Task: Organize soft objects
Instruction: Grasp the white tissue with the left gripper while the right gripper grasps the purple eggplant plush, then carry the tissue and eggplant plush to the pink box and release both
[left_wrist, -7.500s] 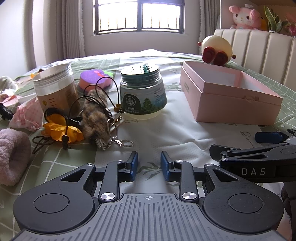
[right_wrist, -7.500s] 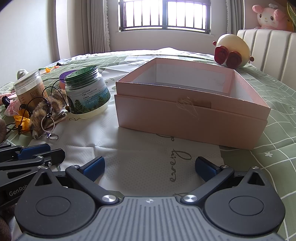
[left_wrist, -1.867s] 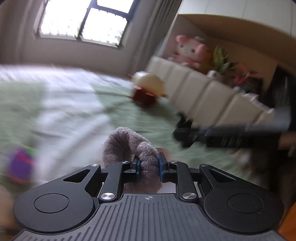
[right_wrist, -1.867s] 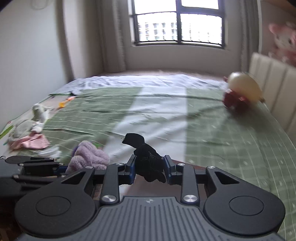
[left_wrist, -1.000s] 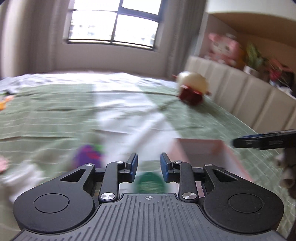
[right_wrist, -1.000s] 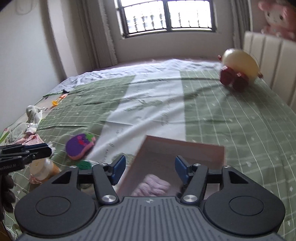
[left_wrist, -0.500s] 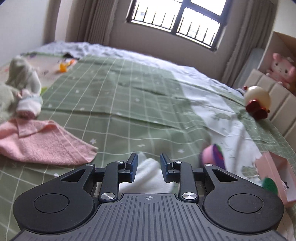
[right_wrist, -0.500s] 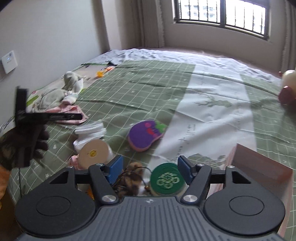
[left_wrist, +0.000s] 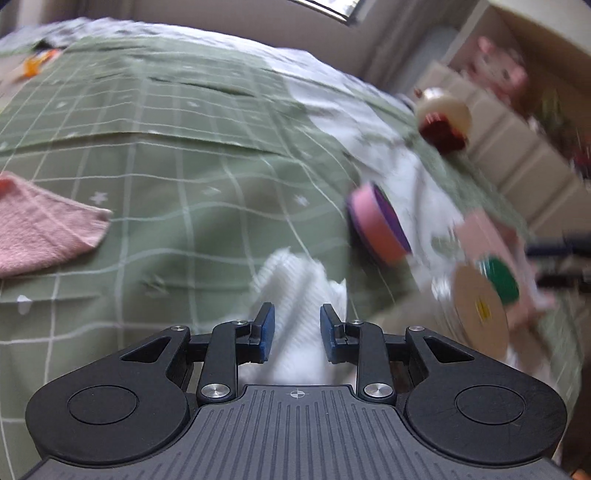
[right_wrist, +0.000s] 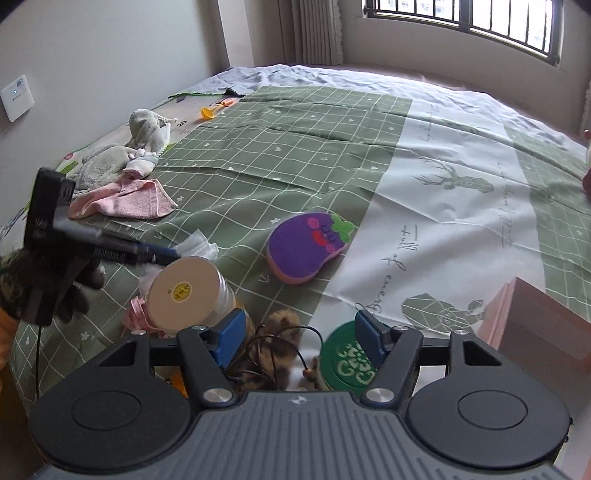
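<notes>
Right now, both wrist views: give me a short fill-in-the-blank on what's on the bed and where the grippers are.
1. The left gripper has its open jaws on either side of a ____ knitted sock.
2. The sponge on the bedspread is shaped like a purple ____.
3. The jar under the open right gripper has a ____ lid.
4. The pink towel lies ____ the grey cloth.

Missing words: white; eggplant; green; beside
</notes>
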